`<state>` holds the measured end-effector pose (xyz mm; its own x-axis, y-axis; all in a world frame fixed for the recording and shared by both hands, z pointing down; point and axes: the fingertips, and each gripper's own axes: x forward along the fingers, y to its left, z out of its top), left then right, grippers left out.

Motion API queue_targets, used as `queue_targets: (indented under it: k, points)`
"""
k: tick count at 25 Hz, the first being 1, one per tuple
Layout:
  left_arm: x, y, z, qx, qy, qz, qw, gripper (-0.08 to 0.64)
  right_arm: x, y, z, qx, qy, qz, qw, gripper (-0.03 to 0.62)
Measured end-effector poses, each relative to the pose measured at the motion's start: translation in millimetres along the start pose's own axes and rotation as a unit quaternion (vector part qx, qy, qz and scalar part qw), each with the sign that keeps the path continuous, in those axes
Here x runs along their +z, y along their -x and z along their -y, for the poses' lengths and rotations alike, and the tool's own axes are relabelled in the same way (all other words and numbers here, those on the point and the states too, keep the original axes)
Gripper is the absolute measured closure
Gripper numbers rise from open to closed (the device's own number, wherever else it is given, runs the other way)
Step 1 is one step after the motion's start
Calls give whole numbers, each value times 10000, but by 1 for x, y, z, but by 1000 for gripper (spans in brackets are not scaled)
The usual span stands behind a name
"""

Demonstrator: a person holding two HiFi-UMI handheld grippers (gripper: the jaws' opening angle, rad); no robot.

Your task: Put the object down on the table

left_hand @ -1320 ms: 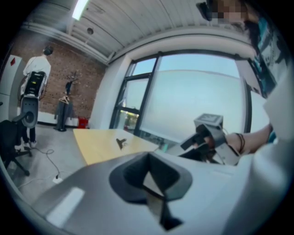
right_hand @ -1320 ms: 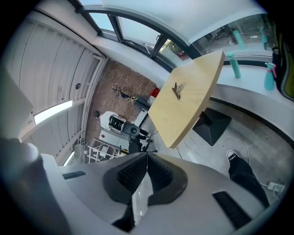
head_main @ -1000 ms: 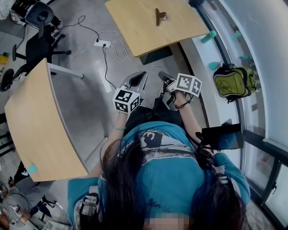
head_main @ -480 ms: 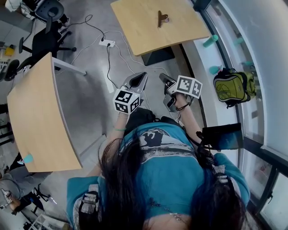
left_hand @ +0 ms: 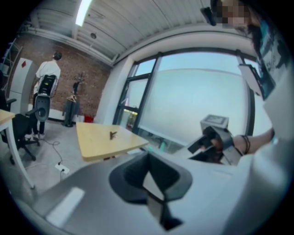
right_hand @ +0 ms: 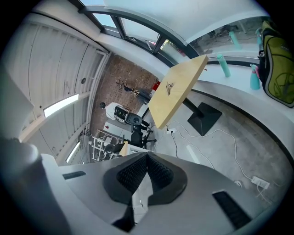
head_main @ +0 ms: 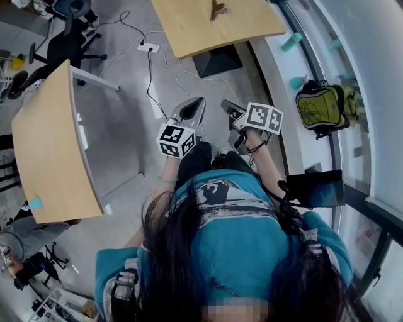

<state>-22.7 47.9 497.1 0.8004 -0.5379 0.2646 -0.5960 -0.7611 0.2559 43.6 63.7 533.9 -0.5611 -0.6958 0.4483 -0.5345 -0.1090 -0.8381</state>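
A small brown clip-like object [head_main: 217,9] lies on the far wooden table [head_main: 252,22] at the top of the head view. It also shows as the brown object [left_hand: 112,134] in the left gripper view and the brown object [right_hand: 170,86] in the right gripper view. My left gripper [head_main: 195,104] and right gripper [head_main: 227,105] are held side by side in front of the person's body, over the floor and well short of that table. Both stand shut with nothing between the jaws, as the left gripper [left_hand: 148,158] and the right gripper [right_hand: 147,159] show in their own views.
A second wooden table [head_main: 44,144] stands at the left. A power strip with cables [head_main: 150,46] lies on the grey floor ahead. The far table's black base [head_main: 217,61] is near it. A green backpack [head_main: 321,104] and teal bottles [head_main: 291,41] sit by the window at the right.
The head view has shifted: the far table with the brown object now sits higher, at the frame's top edge. Both grippers hold about the same place, still shut.
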Motion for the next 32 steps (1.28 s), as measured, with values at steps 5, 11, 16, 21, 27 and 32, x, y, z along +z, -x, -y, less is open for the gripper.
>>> queue_targets:
  k: [5,11,16,21,27,32]
  points:
    - [-20,12,39,87,45,-11,10000,558,-25,32,11,59,81,-156,9998,580]
    - [-31,25,69,194,7,53,9998,558,-44,58,14,176,231,-251,9993,580]
    - [-33,34,83,229,-44,106,9997,558,-53,74,11,276,314,-215,9989,580]
    - [-37,38,96,213,-129,109,9996,558,-60,88,8,375,392,-166,9984,580]
    - [-38,39,106,158,-183,165,9996,558,-63,98,9,381,492,-128,9980,580]
    - [-36,39,112,113,-219,185,9995,558,-61,101,9,375,532,-108,9978,580]
